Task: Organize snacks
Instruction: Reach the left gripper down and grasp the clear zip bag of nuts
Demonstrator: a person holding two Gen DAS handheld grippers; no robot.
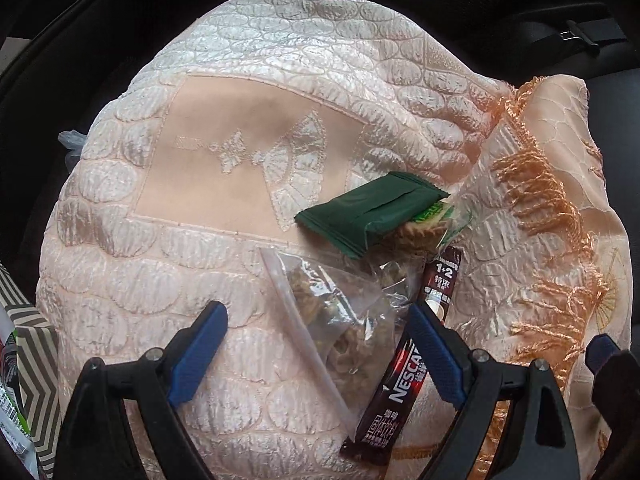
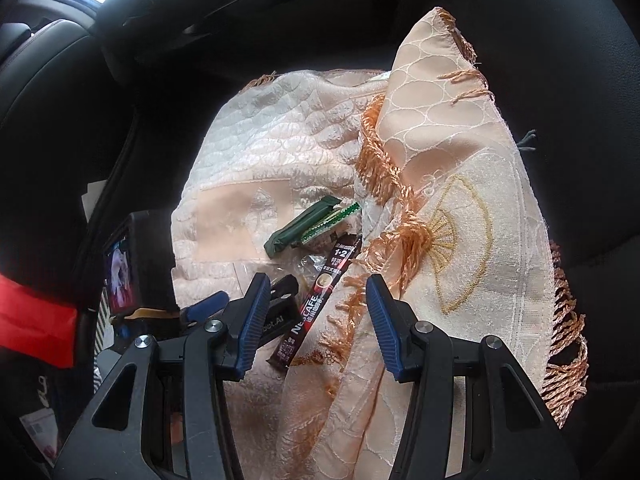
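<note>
Snacks lie on a peach embroidered cloth (image 1: 224, 160) spread over a car seat. A dark green packet (image 1: 368, 212) rests on a cracker pack (image 1: 432, 220). A clear zip bag of nuts (image 1: 340, 320) lies between the jaws of my open left gripper (image 1: 316, 316). A brown Nescafe stick (image 1: 404, 372) lies beside the bag, partly under the right finger. In the right wrist view my right gripper (image 2: 316, 288) is open above the Nescafe stick (image 2: 316, 304) and the cloth fringe; the green packet (image 2: 300, 228) lies beyond.
A patterned box (image 1: 36, 372) with wrapped items stands at the far left. Black car seats (image 2: 560, 40) surround the cloth. The cloth's fringed edge (image 1: 540, 220) is folded up at the right. My left gripper (image 2: 208, 304) shows beside the right one.
</note>
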